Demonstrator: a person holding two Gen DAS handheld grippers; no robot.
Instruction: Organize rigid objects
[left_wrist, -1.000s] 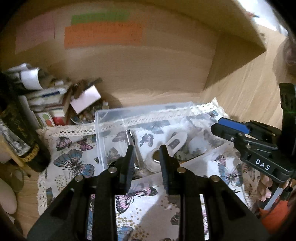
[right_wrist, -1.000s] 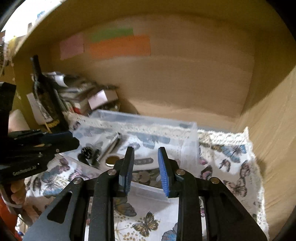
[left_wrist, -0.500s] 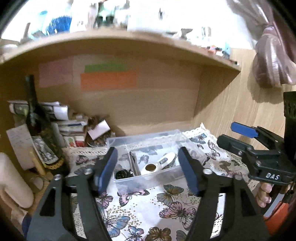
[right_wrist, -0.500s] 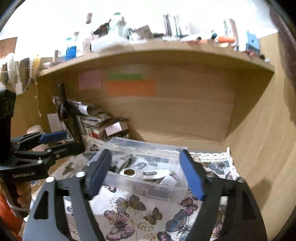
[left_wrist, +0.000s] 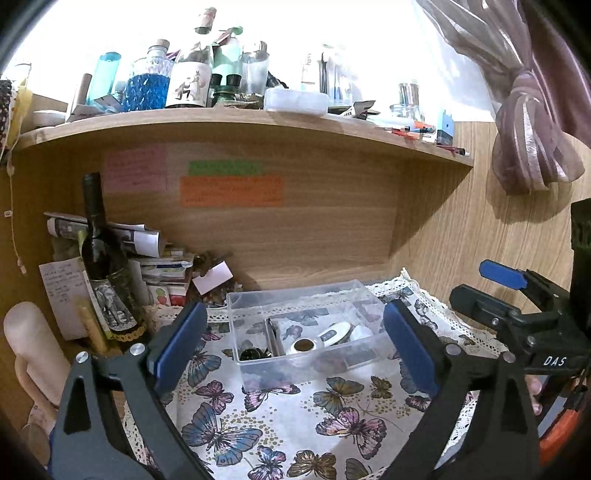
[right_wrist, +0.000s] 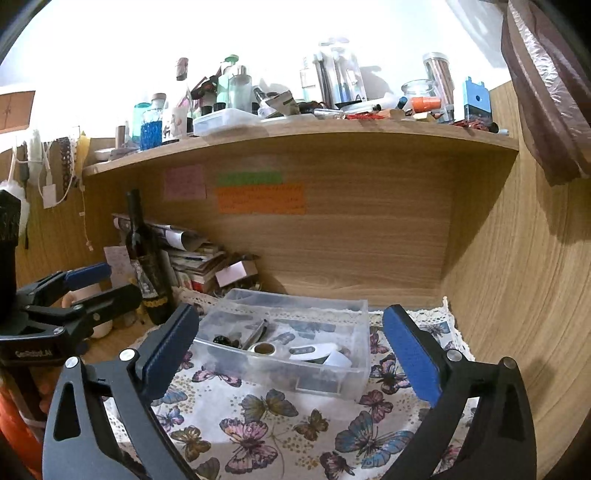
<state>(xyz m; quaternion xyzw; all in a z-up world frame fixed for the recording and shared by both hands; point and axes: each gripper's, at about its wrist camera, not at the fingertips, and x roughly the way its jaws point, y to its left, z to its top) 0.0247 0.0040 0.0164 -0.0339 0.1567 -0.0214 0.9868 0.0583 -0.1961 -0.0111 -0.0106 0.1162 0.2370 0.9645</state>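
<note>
Item: clear plastic bin (left_wrist: 306, 325), standing on the butterfly-print cloth (left_wrist: 295, 417) toward the back of the surface, under the wooden shelf (left_wrist: 236, 125). We log its contents as a metal pen-like tool (left_wrist: 272, 336), a roll of tape (left_wrist: 303, 345), a white oblong gadget (left_wrist: 334, 333) and some small dark pieces (left_wrist: 248, 354) in the left corner. We judge the small rigid things are gathered here so that they sit contained, not loose on the cloth.

Left tongs (left_wrist: 291, 343): wide apart, holding nothing, hovering back from the bin with its pads framing it. Right tongs (right_wrist: 291, 350): likewise wide and empty, near the bin's front. With nothing carried, we take the sorting to be at or near its end (a judgement only).

Surroundings: a dark wine bottle (left_wrist: 105, 266) upright at the left beside a stack of papers and booklets (left_wrist: 155, 262); coloured notes (left_wrist: 231, 190) stuck on the back panel; bottles and jars (left_wrist: 184, 77) crowding the shelf top.

Unclear: the dark pieces are too small to name; something low in the bin's front is blurred by the plastic; the writing on the notes is illegible; the cloth's near edge is cut off by the tongs.
</note>
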